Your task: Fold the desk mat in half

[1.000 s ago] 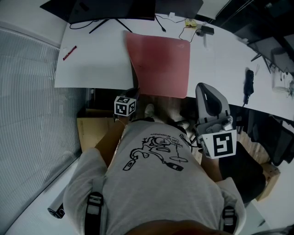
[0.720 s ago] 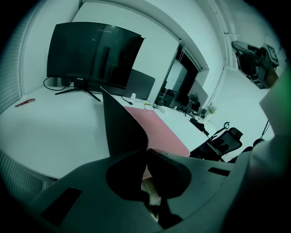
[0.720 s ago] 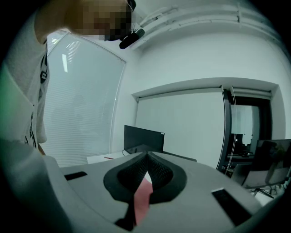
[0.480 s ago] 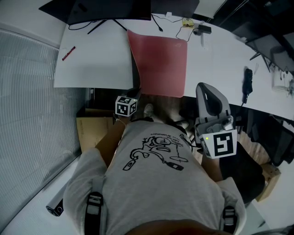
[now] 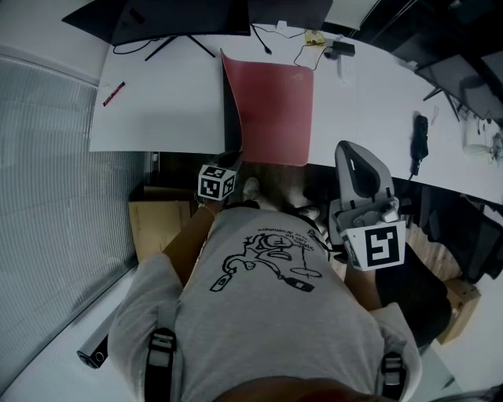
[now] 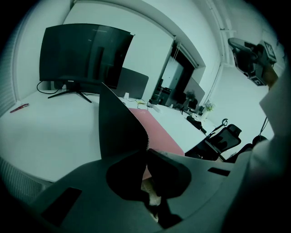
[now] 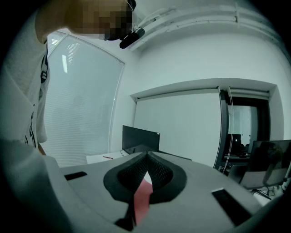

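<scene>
The desk mat (image 5: 275, 110) lies on the white desk (image 5: 157, 110), pink face up. Its left side stands up off the desk and shows a dark underside (image 5: 230, 110). My left gripper (image 5: 233, 159) is at the desk's near edge, shut on the mat's near left corner. In the left gripper view the dark underside (image 6: 120, 123) rises straight out of the shut left gripper (image 6: 147, 150), with the pink face (image 6: 159, 136) to its right. My right gripper (image 5: 350, 153) is held off the desk at the right. Its jaws meet at the tips (image 7: 147, 156) and hold nothing.
A monitor (image 5: 189, 16) stands at the desk's back left, a red pen (image 5: 114, 92) lies at the left, and cables (image 5: 314, 39) sit behind the mat. A black object (image 5: 420, 137) lies on the right. A cardboard box (image 5: 157, 224) sits on the floor beneath.
The mat's left side has risen higher and swung toward the right, so the pink area showing has narrowed. The right gripper has stayed in place.
</scene>
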Demonstrator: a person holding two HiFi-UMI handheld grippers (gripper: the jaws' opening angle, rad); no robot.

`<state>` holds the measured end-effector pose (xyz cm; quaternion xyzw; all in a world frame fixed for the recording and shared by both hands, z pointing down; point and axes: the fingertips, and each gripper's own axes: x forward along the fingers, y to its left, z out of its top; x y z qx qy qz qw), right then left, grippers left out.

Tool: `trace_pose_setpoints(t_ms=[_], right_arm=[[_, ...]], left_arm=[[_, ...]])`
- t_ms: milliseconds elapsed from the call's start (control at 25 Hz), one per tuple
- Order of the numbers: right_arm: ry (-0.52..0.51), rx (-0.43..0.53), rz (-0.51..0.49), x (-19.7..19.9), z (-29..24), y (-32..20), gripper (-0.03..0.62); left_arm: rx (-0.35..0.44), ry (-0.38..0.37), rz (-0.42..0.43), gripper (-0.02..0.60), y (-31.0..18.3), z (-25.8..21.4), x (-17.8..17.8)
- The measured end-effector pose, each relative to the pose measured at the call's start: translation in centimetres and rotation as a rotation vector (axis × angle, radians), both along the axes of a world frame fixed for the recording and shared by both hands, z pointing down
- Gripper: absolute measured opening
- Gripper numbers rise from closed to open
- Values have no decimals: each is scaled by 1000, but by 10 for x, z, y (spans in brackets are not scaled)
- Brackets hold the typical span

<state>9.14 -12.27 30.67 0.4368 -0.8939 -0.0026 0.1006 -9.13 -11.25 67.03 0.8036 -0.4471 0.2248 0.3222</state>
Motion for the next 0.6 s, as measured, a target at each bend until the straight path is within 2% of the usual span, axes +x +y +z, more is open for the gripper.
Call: trace_pose_setpoints(t_ms=[600], right_arm=[[-5,-4,14,31,-2,5,6]], left_arm=[[-5,-3,26,31,5,0,35]])
